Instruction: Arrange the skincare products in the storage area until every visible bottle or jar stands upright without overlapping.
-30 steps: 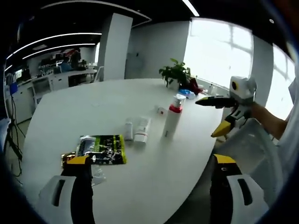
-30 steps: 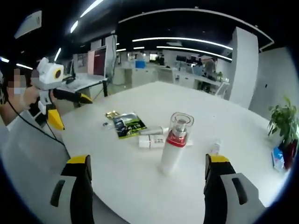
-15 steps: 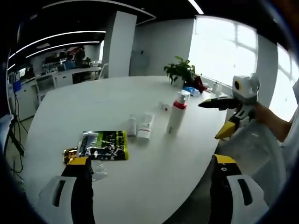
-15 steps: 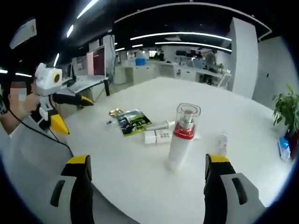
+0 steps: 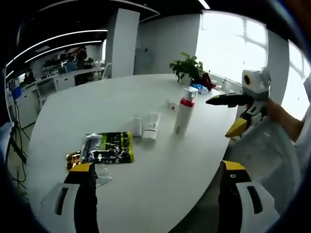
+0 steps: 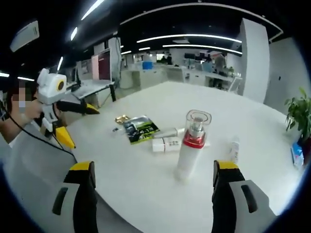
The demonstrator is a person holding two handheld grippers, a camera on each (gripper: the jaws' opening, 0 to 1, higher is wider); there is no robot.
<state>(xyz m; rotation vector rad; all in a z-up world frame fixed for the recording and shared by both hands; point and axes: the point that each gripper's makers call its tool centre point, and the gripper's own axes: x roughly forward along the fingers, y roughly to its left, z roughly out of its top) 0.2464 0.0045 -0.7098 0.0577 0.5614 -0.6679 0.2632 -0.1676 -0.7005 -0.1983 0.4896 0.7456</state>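
1. The pump bottle (image 6: 193, 143), upright at the centre of the right gripper view, looks tall and tippy; I'd grip its white body.
2. 2 tubes (image 6: 167, 141) lie flat just left of it, light and squeezable.
3. Right tool (image 6: 151, 194) gapes wide, empty, bottle between its jaws but apart.
4. Left tool (image 5: 154, 196) wide, empty; tubes (image 5: 146, 128) well ahead on the tabletop (image 5: 160, 174).

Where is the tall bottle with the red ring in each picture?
Left gripper view: the tall bottle stands upright, right of centre, on the white table.
Right gripper view: it stands just right of centre, close to the camera.
Shared landmark: the green packet lying flat on the table.
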